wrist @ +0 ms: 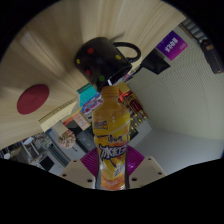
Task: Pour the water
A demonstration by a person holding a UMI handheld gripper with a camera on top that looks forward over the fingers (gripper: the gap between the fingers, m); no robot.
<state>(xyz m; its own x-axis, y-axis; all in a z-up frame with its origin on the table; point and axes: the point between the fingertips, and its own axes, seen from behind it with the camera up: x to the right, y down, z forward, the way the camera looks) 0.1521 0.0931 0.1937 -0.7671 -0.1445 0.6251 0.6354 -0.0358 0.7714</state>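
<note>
My gripper (111,166) is shut on an orange drink bottle (109,130) with a yellow and purple label. Both purple pads (89,160) press on its sides. The bottle stands upright between the fingers, its neck and cap (108,92) reaching up ahead of them. The gripper is raised and tilted up, so the view looks toward the ceiling. No cup or other vessel shows.
A black fixture (103,58) hangs from the ceiling just beyond the bottle's top. A red round sign (33,98) is on the ceiling to the left, a purple sign (172,44) to the right. Shop shelves (60,130) with goods stand behind the bottle.
</note>
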